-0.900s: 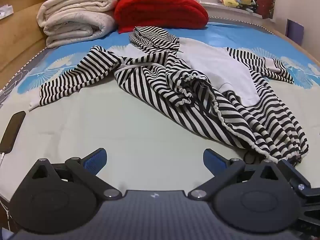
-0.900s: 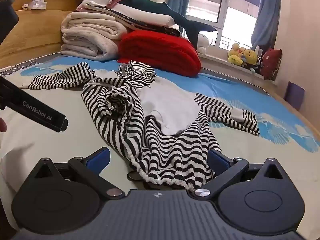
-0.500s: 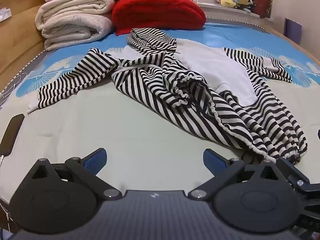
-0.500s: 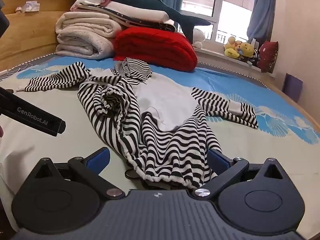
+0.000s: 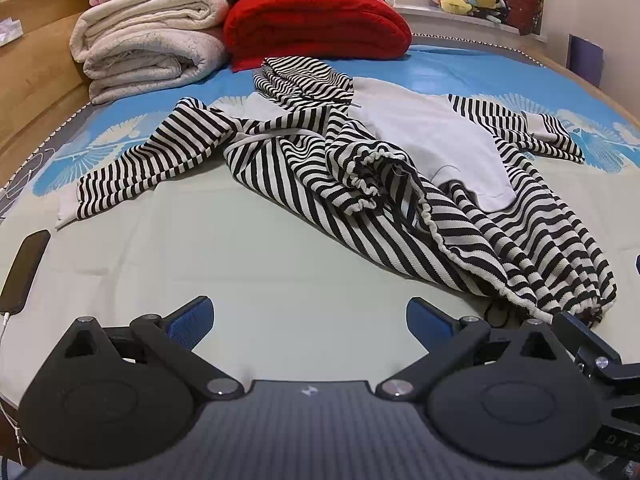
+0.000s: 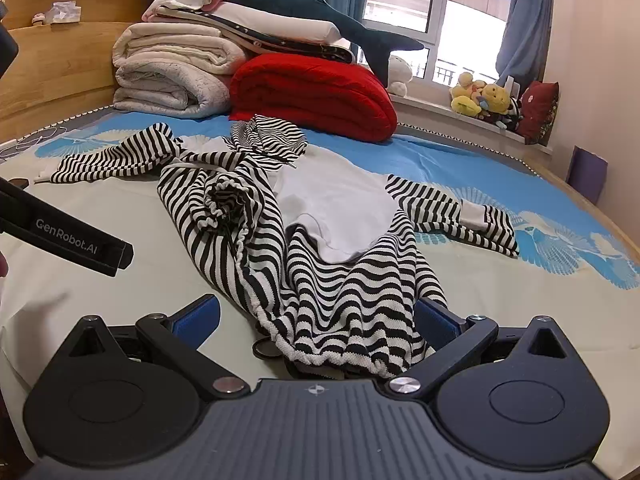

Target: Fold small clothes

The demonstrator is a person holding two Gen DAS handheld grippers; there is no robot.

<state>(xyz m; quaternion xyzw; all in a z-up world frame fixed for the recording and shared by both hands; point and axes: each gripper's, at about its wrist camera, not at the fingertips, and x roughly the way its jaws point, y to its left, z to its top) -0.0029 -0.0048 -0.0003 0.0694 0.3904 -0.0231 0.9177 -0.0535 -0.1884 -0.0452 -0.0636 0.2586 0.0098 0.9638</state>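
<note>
Your left gripper [image 5: 310, 314] and right gripper [image 6: 318, 318] both gape empty; the striped hoodie [image 6: 320, 240] lies crumpled mid-bed [image 5: 240, 248], hem nearest you

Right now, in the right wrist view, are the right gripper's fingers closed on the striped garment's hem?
No, the right gripper is wide open; the striped garment hem lies between its fingers, unpinched.

Daylight is coming through a wide window [image 6: 404, 20] with blue curtains [image 6: 524, 20] hanging beside it. Plush toys [image 6: 480, 98] are sitting on the sill. A wooden headboard [image 6: 52, 64] is backing the bed [image 6: 520, 280], where folded pale blankets [image 6: 172, 76] and a red quilt [image 6: 316, 96] are lying stacked.
</note>
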